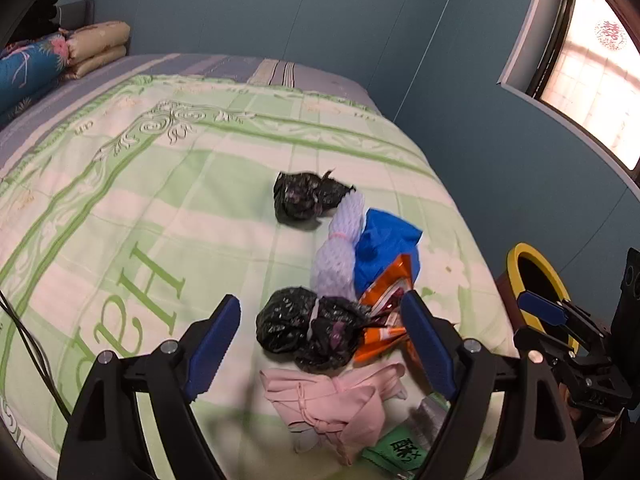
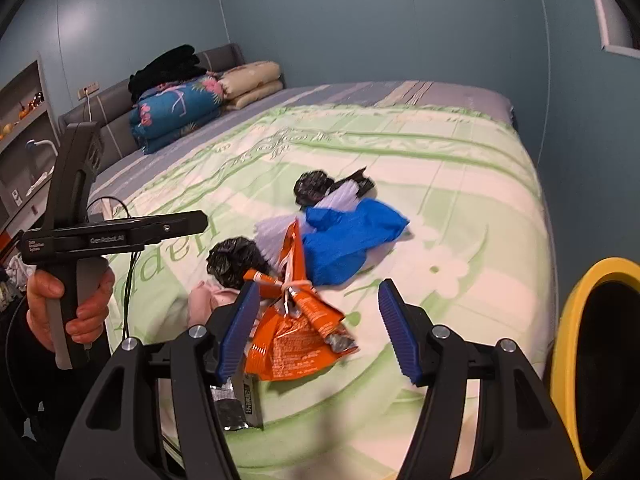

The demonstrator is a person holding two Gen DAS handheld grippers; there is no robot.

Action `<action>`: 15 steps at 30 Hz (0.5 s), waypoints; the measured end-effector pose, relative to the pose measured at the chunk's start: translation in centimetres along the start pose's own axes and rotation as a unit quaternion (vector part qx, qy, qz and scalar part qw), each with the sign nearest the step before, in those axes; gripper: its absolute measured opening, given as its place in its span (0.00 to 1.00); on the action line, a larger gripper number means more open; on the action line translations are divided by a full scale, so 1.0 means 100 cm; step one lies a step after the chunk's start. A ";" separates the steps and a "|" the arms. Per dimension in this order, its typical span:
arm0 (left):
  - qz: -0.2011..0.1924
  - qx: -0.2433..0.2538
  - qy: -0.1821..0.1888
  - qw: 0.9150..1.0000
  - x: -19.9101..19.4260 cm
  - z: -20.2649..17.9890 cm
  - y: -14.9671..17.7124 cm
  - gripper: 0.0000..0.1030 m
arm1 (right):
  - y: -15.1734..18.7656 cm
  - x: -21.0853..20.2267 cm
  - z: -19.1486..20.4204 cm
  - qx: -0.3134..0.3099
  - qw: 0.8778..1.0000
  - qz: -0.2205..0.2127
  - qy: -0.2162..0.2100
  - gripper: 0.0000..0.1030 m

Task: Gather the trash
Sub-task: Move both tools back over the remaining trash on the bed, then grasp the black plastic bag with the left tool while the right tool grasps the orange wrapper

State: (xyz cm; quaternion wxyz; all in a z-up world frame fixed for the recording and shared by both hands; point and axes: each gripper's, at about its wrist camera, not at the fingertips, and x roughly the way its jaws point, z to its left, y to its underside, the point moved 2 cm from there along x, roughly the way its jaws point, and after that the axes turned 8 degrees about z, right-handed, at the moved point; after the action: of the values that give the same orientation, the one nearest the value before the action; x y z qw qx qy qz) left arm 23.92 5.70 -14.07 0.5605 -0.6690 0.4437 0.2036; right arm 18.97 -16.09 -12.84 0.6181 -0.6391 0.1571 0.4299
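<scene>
Trash lies in a heap on the bed: a near black bag point(image 1: 316, 330) point(image 2: 234, 258), a far black bag point(image 1: 306, 198) point(image 2: 316, 186), white foam netting point(image 1: 338, 248), a blue bag point(image 1: 390, 248) point(image 2: 352, 236), an orange wrapper point(image 1: 386, 312) point(image 2: 294, 332), a pink bag point(image 1: 336, 404), a green packet point(image 1: 400, 452) and a silver packet point(image 2: 236, 400). My left gripper point(image 1: 320, 340) is open, its jaws on either side of the near black bag, above it. My right gripper point(image 2: 320, 332) is open over the orange wrapper.
A yellow-rimmed bin point(image 1: 538, 280) point(image 2: 600, 340) stands beside the bed at the right. Folded quilts point(image 2: 180, 108) and a pillow are at the headboard. A cable point(image 2: 128, 280) hangs at the bed's left edge. A window point(image 1: 592, 72) is in the right wall.
</scene>
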 end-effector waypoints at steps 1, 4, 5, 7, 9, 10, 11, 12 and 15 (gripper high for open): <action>0.003 -0.001 0.000 1.000 0.003 0.001 0.001 0.77 | 0.001 0.002 0.000 -0.001 1.000 0.003 -0.002 0.57; 0.014 0.000 0.003 1.000 0.012 0.002 0.003 0.77 | 0.002 0.013 0.004 -0.011 1.000 0.017 -0.005 0.57; 0.018 0.000 0.002 1.000 0.015 0.002 0.004 0.77 | 0.003 0.015 0.004 -0.012 1.000 0.021 -0.007 0.57; 0.026 0.003 0.001 1.000 0.021 0.002 0.005 0.77 | 0.004 0.021 0.006 -0.014 0.999 0.030 -0.012 0.57; 0.032 0.003 -0.003 0.999 0.026 0.003 0.007 0.77 | 0.005 0.028 0.007 -0.018 0.999 0.037 -0.013 0.57; 0.038 0.002 -0.002 0.999 0.030 0.003 0.007 0.77 | 0.005 0.031 0.008 -0.020 0.999 0.041 -0.014 0.57; 0.043 0.000 -0.002 0.999 0.033 0.004 0.008 0.77 | 0.005 0.035 0.008 -0.021 0.999 0.046 -0.016 0.57; 0.047 -0.002 -0.005 0.999 0.035 0.005 0.008 0.77 | 0.005 0.038 0.008 -0.021 0.998 0.050 -0.017 0.57; 0.059 -0.011 -0.009 0.998 0.044 0.010 0.007 0.76 | 0.006 0.046 0.009 -0.024 0.998 0.060 -0.019 0.56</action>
State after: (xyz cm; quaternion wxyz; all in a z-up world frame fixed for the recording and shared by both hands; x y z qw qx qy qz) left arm 25.85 5.06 -18.20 0.5442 -0.6456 0.4754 0.2469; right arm 20.93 -13.82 -16.53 0.5787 -0.6348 0.1725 0.4820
